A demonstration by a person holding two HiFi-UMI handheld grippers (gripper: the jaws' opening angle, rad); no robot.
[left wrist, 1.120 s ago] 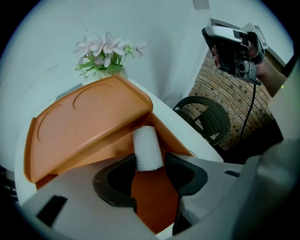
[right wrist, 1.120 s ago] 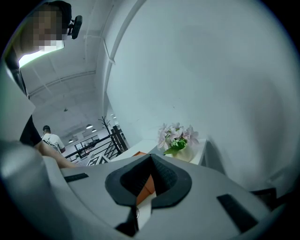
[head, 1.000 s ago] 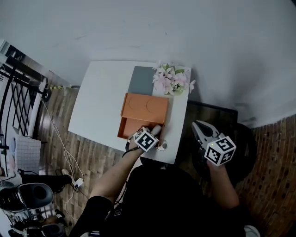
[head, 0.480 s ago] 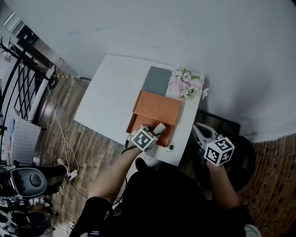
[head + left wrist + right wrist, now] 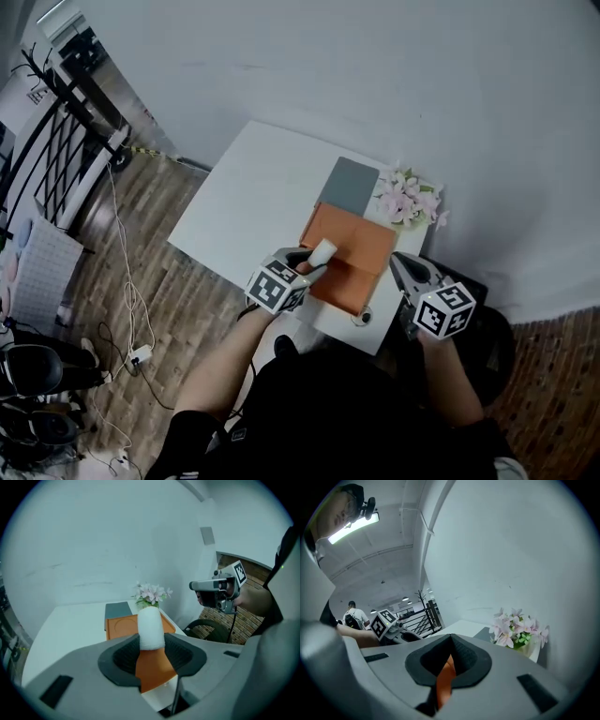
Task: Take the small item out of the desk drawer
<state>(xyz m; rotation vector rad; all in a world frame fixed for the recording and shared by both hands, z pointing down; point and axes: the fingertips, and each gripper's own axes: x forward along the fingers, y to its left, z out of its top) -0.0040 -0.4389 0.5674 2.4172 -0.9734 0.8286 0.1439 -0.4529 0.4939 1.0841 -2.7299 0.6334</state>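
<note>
My left gripper (image 5: 317, 255) is shut on a small white cylinder (image 5: 322, 250), held up above the near left part of the orange drawer box (image 5: 356, 239). In the left gripper view the white cylinder (image 5: 150, 627) stands upright between the dark pads, with the orange box (image 5: 123, 624) behind and below it. The drawer part (image 5: 342, 286) looks pulled out toward me. My right gripper (image 5: 406, 266) hangs off the table's right edge, jaws together and nothing in them. In its own view the right gripper (image 5: 449, 656) shows only a thin orange sliver through the gap.
The white table (image 5: 248, 202) carries a grey pad (image 5: 349, 185) and a pot of pink flowers (image 5: 410, 202) behind the box. A small round object (image 5: 364, 318) lies at the table's near right corner. A dark chair (image 5: 208, 629) stands right of the table, and cables lie on the floor (image 5: 131, 309).
The left gripper has lifted the white cylinder away from the drawer and carried it leftward over the box. The right gripper has stayed beside the table's right edge.
</note>
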